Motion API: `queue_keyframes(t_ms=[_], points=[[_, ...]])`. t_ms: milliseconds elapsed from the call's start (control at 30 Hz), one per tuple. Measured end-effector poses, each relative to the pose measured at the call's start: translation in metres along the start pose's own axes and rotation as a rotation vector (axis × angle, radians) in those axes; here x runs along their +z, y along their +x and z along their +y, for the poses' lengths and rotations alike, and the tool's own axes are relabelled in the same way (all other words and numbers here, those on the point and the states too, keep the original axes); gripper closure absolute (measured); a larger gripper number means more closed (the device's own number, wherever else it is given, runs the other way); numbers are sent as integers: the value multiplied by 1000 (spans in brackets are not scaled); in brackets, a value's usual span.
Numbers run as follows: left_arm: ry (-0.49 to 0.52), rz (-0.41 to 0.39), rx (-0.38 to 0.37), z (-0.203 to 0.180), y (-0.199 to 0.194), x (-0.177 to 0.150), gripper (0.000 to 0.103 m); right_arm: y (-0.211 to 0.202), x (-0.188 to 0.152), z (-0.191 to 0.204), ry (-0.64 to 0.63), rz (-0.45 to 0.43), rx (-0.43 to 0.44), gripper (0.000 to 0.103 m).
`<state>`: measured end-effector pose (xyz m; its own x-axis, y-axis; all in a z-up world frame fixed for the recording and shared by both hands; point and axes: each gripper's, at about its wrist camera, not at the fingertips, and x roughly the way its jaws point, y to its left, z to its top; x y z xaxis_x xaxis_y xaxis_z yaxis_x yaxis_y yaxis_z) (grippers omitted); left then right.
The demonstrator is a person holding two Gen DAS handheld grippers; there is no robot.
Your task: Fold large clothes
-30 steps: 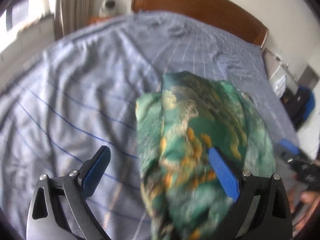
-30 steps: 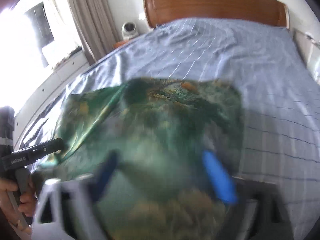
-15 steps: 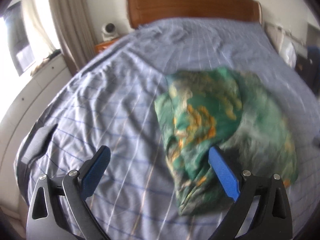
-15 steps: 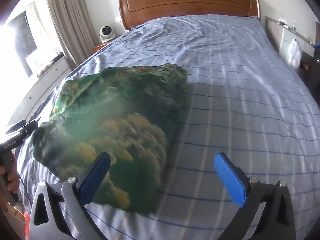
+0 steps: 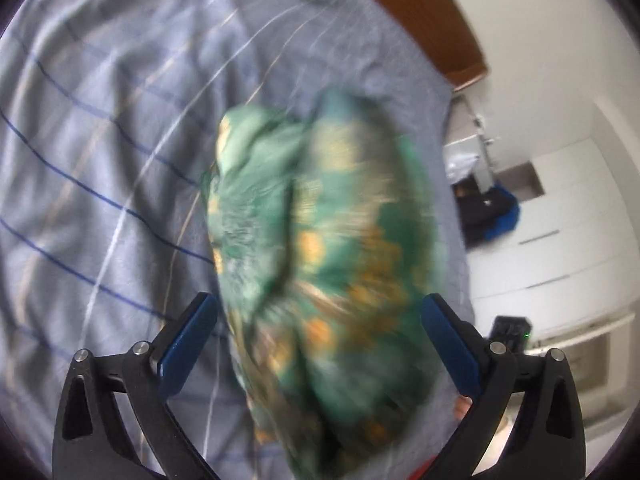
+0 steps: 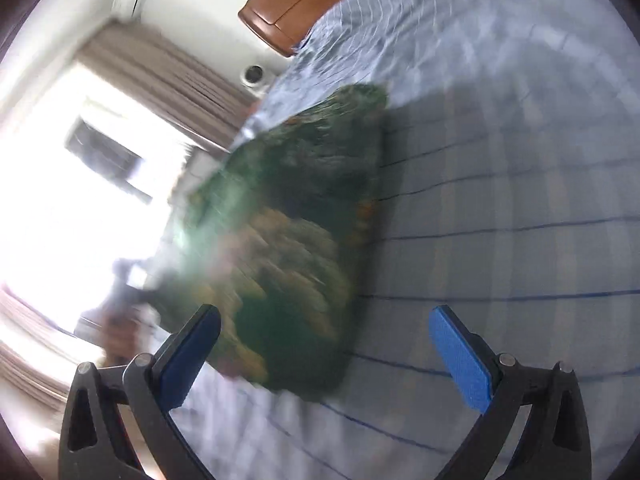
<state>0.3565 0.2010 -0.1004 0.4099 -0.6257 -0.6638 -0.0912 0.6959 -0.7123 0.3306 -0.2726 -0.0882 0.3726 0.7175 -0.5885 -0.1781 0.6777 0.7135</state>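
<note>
Left wrist view: the left gripper [image 5: 318,340] is seen with jaws spread wide and nothing pinched; the blue pads [image 5: 186,340] stand on either side of the garment, and contact cannot be judged through the blur. Directly ahead, between the jaws and beyond them, the garment [image 5: 320,248] is recorded: a green cloth with orange and yellow print, gathered into a thick, uneven bundle. Under and around it, the bed sheet [image 5: 100,140], grey-blue with thin lines, is noted; the wooden headboard [image 5: 424,12] lies farthest out.

Right wrist view: the right gripper [image 6: 324,344] is likewise spread and empty. The garment [image 6: 304,240] lies ahead and to the left of its jaws, flat on the sheet [image 6: 500,200]; another hand-held tool [image 6: 124,280] is dimly seen beyond its far-left edge.

Handling, as judged: light, soft, limp, probably smooth and inclined to slip; layers may be expected to slide apart. Hold is best taken at an outer edge or corner, through all layers, rather than on the bulging middle.
</note>
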Motion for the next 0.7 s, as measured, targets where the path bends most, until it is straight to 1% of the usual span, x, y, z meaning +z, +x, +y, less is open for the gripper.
queue_keyframes(t_ms=[33,67,167,200,233,267,300,367,400,433,467,500,533,567,600,633,667,700], points=[[3,26,35,5,16,0,1,12,8,-2,24,10,42,0],[6,39,47,8,24,-1,0,24,14,-4,43,20,66,0],[-11,64,61,19,45,-1,0,62,31,-11,108,48,89,0],[-18,66,56,21,49,0,0,79,36,-16,146,71,91,1],[-13,66,55,22,52,0,0,99,40,-21,193,115,106,2],[-2,65,62,22,56,0,0,116,42,-24,226,152,124,6],[0,68,69,23,60,-1,0,136,42,-23,246,183,139,6],[-8,83,86,21,69,-1,0,152,43,-10,174,193,70,10],[2,85,96,16,70,-1,1,155,44,7,75,191,-12,15],[19,85,85,8,71,-1,22,155,43,21,-1,184,-66,18],[32,68,64,-2,68,-3,32,153,40,41,-100,172,-126,24],[60,43,79,-13,62,-5,36,149,35,61,-203,152,-178,27],[93,25,88,-22,56,-6,42,145,29,76,-277,131,-205,28],[130,2,92,-34,48,-8,46,139,21,95,-371,99,-223,29],[154,-13,89,-44,42,-9,46,133,16,108,-423,75,-223,30],[181,-40,75,-59,32,-9,46,124,11,119,-463,45,-212,30],[205,-58,63,-69,27,-9,46,109,7,130,-488,3,-180,30],[233,-79,45,-82,22,-8,46,99,6,133,-488,-28,-158,30]])
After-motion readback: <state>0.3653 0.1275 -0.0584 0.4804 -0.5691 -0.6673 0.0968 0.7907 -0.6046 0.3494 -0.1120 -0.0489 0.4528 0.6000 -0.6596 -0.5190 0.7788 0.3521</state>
